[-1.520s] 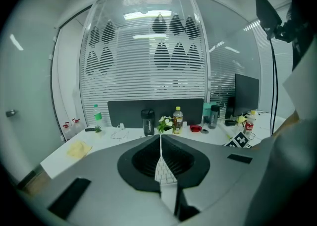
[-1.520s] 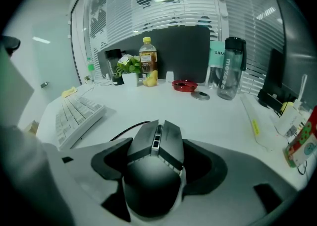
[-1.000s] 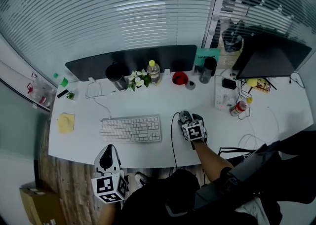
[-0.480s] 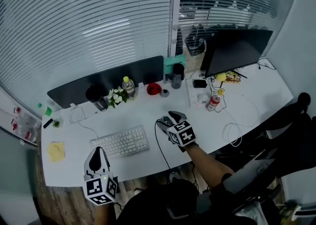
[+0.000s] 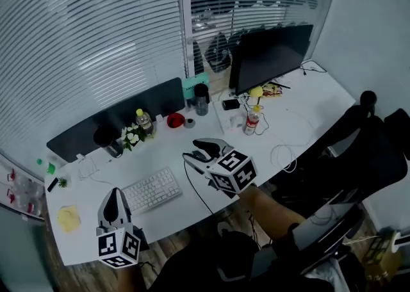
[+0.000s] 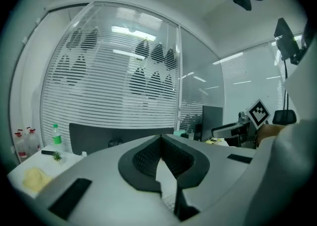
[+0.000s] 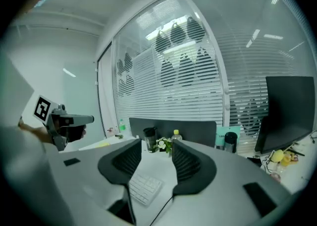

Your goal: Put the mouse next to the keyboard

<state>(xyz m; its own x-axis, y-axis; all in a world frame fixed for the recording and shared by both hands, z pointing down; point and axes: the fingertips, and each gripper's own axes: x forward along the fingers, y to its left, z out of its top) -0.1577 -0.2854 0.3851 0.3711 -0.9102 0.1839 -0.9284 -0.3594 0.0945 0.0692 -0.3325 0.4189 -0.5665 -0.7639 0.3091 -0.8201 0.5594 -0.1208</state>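
Note:
The white keyboard (image 5: 150,189) lies on the white desk (image 5: 288,118); it also shows below the jaws in the right gripper view (image 7: 145,188). My right gripper (image 5: 195,151) hovers above the desk just right of the keyboard. Its jaws are closing, still apart, with nothing between them (image 7: 156,145). The mouse itself is hidden under this gripper. Only its black cable (image 5: 200,189) shows, running to the desk's front edge and up to the jaw gap (image 7: 163,212). My left gripper (image 5: 114,198) is at the front edge left of the keyboard, its pads meeting at the tips (image 6: 160,138).
Along the back stand a dark divider panel (image 5: 115,119), a black cup (image 5: 106,137), flowers (image 5: 131,136), a bottle (image 5: 142,121), a red bowl (image 5: 175,120), a black tumbler (image 5: 202,100) and a black monitor (image 5: 269,57). A yellow pad (image 5: 67,218) lies far left. A black chair (image 5: 368,137) stands right.
The head view has swung, so the desk has slid left and tilted. My right gripper has risen off the spot beside the keyboard and looks larger. The left gripper stays near the front edge.

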